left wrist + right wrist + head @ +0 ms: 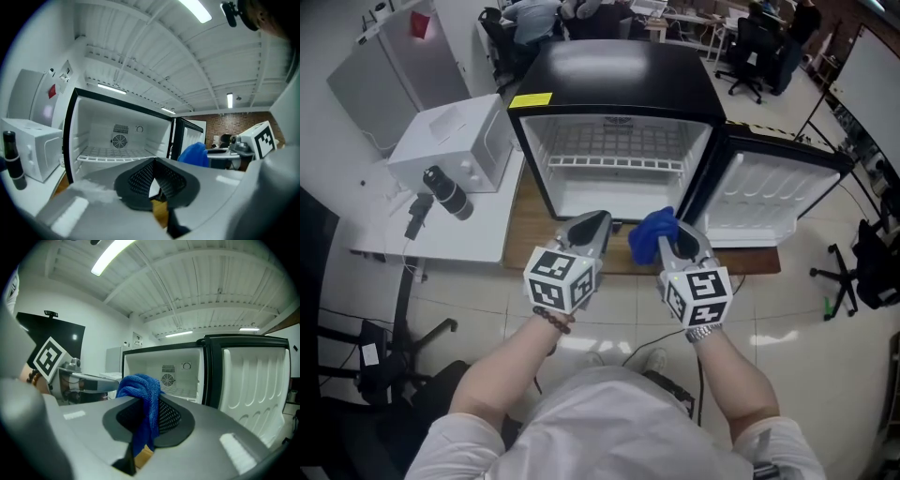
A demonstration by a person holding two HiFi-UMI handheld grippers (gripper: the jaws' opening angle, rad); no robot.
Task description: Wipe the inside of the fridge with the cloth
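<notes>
Blue terry cloth hangs clamped in the right gripper, facing the open black mini-fridge, whose white cavity lies straight ahead on the far side; the left gripper, pinched closed on nothing, sits alongside.

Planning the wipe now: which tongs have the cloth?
The right tongs, shut on the blue cloth; the left tongs are shut with nothing between them.

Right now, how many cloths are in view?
1: a blue cloth, clamped in the right claw in front of the open fridge. The left claw is shut on nothing. Others may be hidden.
</notes>
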